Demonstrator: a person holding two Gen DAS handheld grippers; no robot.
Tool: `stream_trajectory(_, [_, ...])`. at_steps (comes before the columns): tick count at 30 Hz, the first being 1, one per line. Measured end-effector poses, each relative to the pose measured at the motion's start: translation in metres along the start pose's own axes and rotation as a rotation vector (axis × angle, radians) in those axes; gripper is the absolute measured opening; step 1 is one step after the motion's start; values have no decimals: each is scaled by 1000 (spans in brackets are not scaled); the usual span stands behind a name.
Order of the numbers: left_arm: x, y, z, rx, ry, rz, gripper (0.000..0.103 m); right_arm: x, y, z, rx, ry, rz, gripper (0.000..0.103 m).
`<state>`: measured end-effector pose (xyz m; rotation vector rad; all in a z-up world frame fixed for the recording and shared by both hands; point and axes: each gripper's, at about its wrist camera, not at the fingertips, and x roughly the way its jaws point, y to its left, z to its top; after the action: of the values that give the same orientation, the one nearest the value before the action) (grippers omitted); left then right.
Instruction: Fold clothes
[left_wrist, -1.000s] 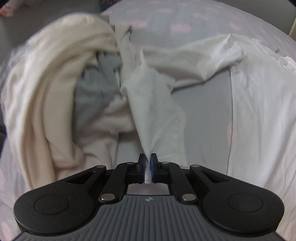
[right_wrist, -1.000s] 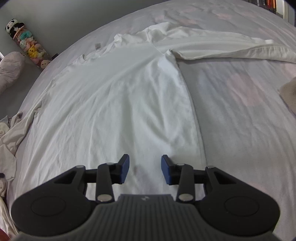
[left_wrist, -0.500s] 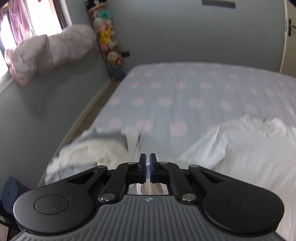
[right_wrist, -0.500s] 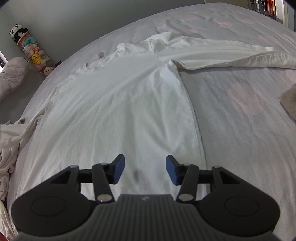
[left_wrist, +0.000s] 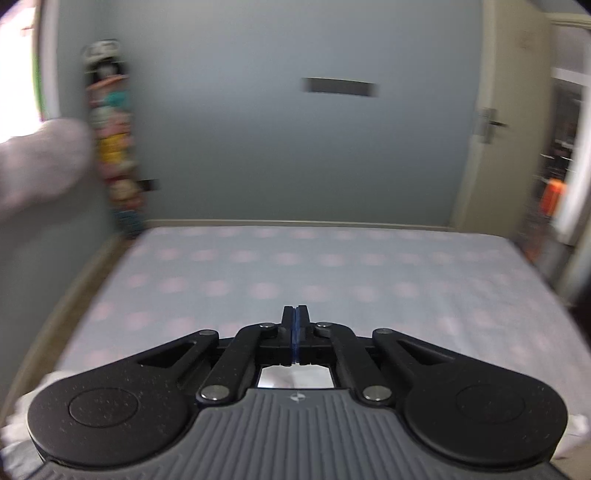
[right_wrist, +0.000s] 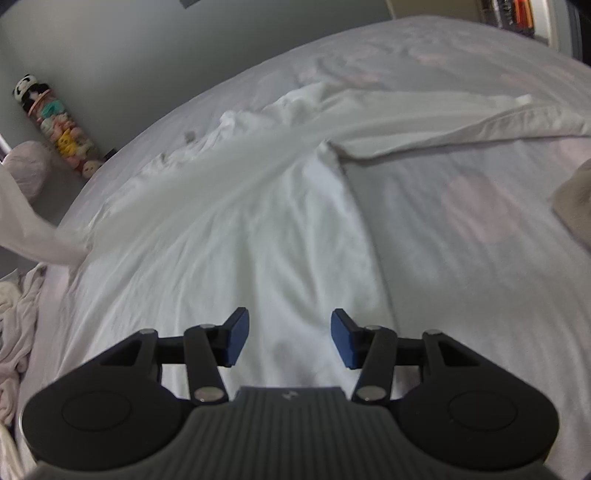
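Note:
A white long-sleeved shirt (right_wrist: 258, 221) lies spread on the bed (right_wrist: 480, 240). Its right sleeve (right_wrist: 461, 125) stretches flat across the sheet. Its left sleeve (right_wrist: 22, 221) is lifted off the bed at the left edge, pulling a taut ridge across the chest. My left gripper (left_wrist: 295, 314) is raised high and shut; white cloth (left_wrist: 295, 376) shows just under its closed pads, so it holds that sleeve. My right gripper (right_wrist: 290, 325) hangs open just above the shirt's lower part, with nothing between its fingers.
The dotted sheet (left_wrist: 295, 266) runs to a grey wall. A tall tube of plush toys (right_wrist: 59, 133) stands in the corner beside a pillow (left_wrist: 37, 166). Crumpled clothes (right_wrist: 14, 325) lie at the bed's left edge, a beige garment (right_wrist: 576, 206) at the right. A door (left_wrist: 487, 122) is far right.
My left gripper rose steeply with the white cloth, its view swinging from the clothes pile to the wall. The shirt's left side was pulled up and wrinkled. The right jaws widened slightly.

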<state>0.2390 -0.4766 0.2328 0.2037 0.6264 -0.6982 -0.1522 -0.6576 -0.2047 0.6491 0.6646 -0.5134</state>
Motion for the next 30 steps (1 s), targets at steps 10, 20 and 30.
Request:
stream_trajectory(10, [77, -133, -45, 260, 155, -177, 0, 10, -14, 4, 22, -18, -10, 53])
stream_trajectory(20, [119, -114, -135, 339, 331, -83, 0, 16, -9, 3, -7, -12, 31, 53])
stream_trajectory(30, [138, -41, -221, 388, 395, 19, 0, 18, 4, 1, -66, -21, 37, 53])
